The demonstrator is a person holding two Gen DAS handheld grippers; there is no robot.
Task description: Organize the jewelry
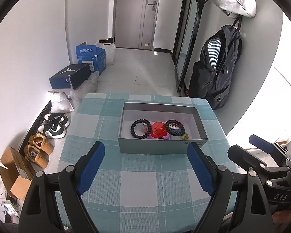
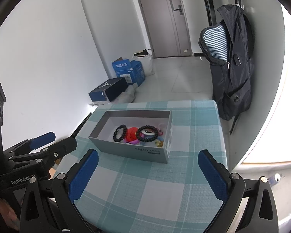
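An open grey box stands on the teal checked tablecloth. Inside it lie two black spiral bracelets, a red round badge, and small purple and yellow pieces. My left gripper hovers in front of the box, open, with nothing between its blue pads. My right gripper sits beside it to the right, also open and holding nothing.
The table ends just behind the box and at both sides. A dark backpack hangs on the right wall. On the floor to the left are shoes, a shoe box and a cardboard box.
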